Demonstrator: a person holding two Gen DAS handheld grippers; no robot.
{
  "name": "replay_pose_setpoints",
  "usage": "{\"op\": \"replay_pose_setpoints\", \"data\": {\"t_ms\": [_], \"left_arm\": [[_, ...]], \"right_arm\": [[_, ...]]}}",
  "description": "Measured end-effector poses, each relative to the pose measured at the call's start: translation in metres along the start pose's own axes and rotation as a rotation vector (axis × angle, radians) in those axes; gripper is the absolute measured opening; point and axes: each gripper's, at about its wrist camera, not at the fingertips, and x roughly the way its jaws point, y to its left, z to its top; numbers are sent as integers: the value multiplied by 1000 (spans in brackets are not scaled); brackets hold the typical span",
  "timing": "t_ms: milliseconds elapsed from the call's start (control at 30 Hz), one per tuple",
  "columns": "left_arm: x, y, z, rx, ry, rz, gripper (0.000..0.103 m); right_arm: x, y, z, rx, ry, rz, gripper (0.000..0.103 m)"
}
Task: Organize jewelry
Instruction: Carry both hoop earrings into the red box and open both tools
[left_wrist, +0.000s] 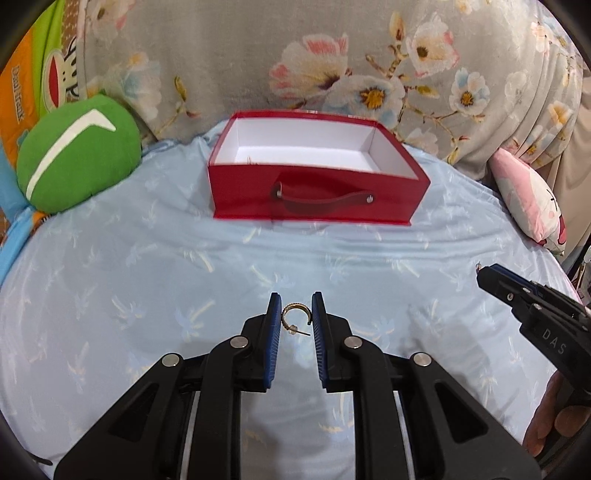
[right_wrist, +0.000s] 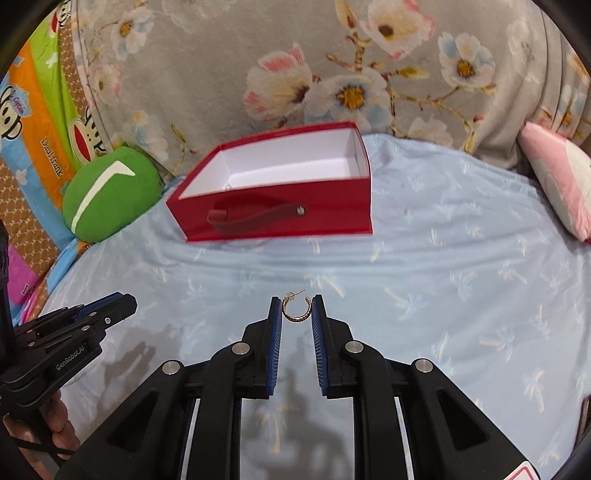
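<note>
In the left wrist view my left gripper (left_wrist: 296, 308) is shut on a gold hoop earring (left_wrist: 293, 318), held between its blue pads above the light blue bedsheet. In the right wrist view my right gripper (right_wrist: 296, 309) is shut on a second gold hoop earring (right_wrist: 295, 309). An open red box (left_wrist: 317, 199) with a white inside and a red strap handle stands ahead on the bed; something small lies in its near left corner. The box also shows in the right wrist view (right_wrist: 280, 218). Each gripper shows from the side in the other's view: right (left_wrist: 484, 277), left (right_wrist: 127, 304).
A green round cushion (left_wrist: 77, 158) lies left of the box. A grey floral blanket (left_wrist: 295, 55) rises behind it. A pink pillow (left_wrist: 528, 195) lies at the right. The light blue sheet (left_wrist: 184, 266) covers the bed between me and the box.
</note>
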Motion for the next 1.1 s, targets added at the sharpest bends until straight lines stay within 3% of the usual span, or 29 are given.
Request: {"op": "replay_pose_setpoints", "data": {"t_ms": [500, 1100], "left_arm": [[5, 4, 89, 52, -139, 103, 16], [93, 12, 186, 68, -162, 257, 16]], "right_arm": [[14, 1, 92, -21, -144, 15, 15], [99, -18, 197, -7, -186, 5, 15]]}}
